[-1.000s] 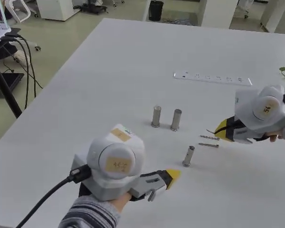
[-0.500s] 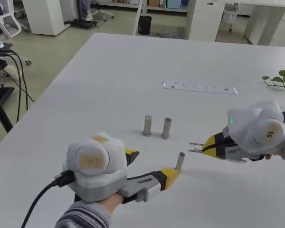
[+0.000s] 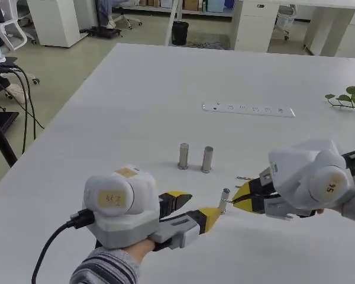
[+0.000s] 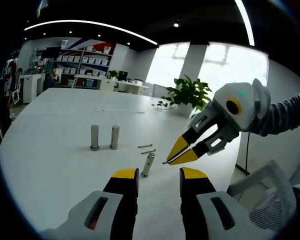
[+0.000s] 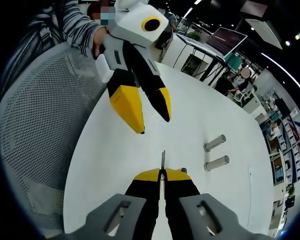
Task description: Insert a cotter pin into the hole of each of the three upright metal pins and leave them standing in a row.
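On the white table [image 3: 130, 100], just past the tips of the left gripper [image 3: 195, 205]: the nearest metal pin [image 3: 225, 198], standing on end, perhaps leaning a little. Lines up roughly with the gap between those jaws, set apart and touching nothing. Further back, side by side and upright: the back-left pin [image 3: 183, 155] and the back-right pin [image 3: 207, 159]. In the right gripper [image 5: 162, 175], jaws pressed together on a cotter pin [image 5: 163, 161], thin end poking forward, close to the nearest metal pin. Near it on the table, two spare cotter pins [image 4: 145, 146], lying flat.

Looks like light, springy wire: slick, easy to twist in the pinch, easy to bend if jammed. Best gripped short, close to the head, with only the legs left free. Nearest metal pin probably stiff, solid and narrow-footed, so likely to topple under a sideways push. Calls for the left jaws around the lower shaft, below the hole. Hole itself too small to make out.
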`<action>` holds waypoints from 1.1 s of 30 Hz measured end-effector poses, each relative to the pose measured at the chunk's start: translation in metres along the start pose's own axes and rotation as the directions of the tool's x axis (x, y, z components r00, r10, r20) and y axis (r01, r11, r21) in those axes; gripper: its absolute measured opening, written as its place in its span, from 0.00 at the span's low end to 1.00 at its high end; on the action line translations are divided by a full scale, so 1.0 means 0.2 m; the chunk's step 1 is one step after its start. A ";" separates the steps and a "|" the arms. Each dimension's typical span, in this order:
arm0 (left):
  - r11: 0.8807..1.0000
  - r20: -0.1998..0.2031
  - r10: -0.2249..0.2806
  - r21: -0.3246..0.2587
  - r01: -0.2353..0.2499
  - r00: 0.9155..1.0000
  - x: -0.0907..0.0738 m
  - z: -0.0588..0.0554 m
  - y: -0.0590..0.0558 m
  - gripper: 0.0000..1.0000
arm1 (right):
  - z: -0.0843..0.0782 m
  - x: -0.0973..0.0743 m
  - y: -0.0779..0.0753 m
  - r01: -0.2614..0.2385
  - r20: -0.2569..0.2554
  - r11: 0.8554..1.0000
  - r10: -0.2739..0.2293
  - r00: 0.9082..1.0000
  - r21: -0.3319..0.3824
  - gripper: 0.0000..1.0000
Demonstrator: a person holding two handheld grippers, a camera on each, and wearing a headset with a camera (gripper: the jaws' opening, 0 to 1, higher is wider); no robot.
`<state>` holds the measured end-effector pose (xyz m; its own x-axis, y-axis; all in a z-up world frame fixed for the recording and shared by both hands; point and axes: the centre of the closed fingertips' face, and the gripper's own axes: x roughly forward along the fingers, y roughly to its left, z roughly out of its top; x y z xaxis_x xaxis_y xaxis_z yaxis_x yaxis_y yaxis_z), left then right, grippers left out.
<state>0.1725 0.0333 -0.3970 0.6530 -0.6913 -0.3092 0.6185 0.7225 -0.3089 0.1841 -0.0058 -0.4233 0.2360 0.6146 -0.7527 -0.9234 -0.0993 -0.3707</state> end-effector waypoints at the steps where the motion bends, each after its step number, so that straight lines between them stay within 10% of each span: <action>1: 1.000 0.003 -0.007 -0.002 0.007 1.000 0.00 0.00 -0.01 0.26 | 0.01 0.01 0.01 -0.002 0.006 1.000 0.002 1.000 -0.004 0.00; 17: 0.996 0.013 -0.034 -0.085 0.035 0.999 0.00 0.00 -0.02 0.11 | 0.20 0.02 0.04 -0.005 0.104 1.000 0.008 0.995 -0.023 0.00; 33: 0.990 0.021 -0.047 -0.129 0.049 0.999 0.00 0.00 -0.02 0.00 | 0.21 0.02 0.04 -0.003 0.111 1.000 0.005 0.994 -0.018 0.00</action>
<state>0.1700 0.0303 -0.3958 0.6323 -0.7241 -0.2756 0.5884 0.6802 -0.4371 0.1648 0.0276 -0.4062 0.1962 0.6972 -0.6895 -0.9186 -0.1154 -0.3781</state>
